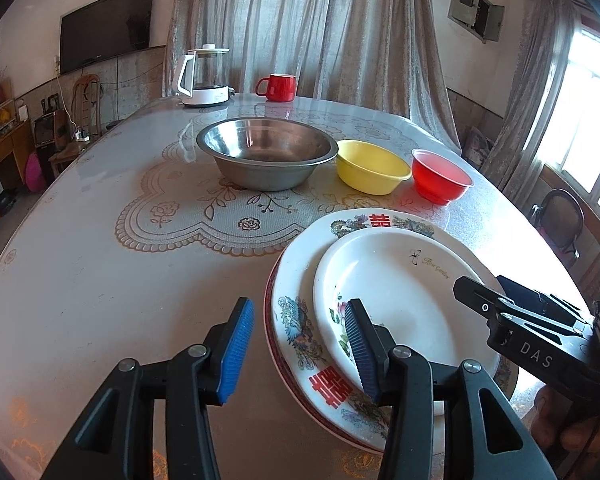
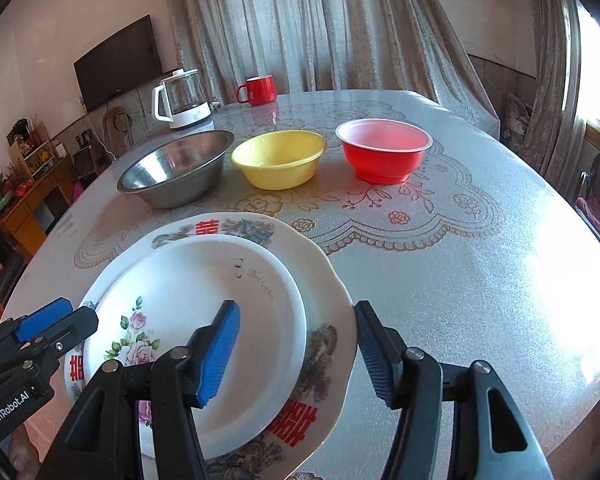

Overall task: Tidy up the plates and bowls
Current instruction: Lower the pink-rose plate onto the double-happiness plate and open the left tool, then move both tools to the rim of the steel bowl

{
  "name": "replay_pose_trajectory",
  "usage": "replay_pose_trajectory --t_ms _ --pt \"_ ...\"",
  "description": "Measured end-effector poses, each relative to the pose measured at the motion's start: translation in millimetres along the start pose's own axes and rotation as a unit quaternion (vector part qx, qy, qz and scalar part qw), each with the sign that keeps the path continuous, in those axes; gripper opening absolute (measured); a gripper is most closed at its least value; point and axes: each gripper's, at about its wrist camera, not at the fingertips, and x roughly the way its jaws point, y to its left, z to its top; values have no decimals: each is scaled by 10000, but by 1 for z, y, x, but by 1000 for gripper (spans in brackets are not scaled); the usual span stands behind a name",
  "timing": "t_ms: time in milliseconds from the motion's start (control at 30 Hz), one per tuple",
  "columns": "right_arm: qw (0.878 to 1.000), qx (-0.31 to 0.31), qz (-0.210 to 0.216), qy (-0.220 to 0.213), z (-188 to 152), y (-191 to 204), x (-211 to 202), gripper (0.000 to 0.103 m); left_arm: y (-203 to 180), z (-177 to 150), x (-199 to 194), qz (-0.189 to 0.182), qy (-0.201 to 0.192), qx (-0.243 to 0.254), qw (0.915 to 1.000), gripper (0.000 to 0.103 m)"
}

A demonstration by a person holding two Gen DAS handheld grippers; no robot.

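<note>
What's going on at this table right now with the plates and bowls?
A person holds tongs in each hand over a stack of plates: a small white plate with pink flowers sits on a larger white plate with red characters. The left tongs and right tongs each straddle a plate rim, open, not gripping. Behind stand a steel bowl, a yellow plastic bowl and a red plastic bowl, not yet nested.

light: daylight from window [image 1: 580, 120], blown out | glare: tabletop [image 2: 540, 300] | focus: sharp | edges: fisheye bending, dark corners

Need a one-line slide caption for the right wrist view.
Open right gripper straddling the rim of stacked floral white plates; steel, yellow, red bowls behind.
</note>
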Motion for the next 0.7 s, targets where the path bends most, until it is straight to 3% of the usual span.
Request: replay_pose_trajectory --t_ms 700 --pt "9996 10 -79 -280 9 1 -12 63 24 2 1 456 65 -194 9988 49"
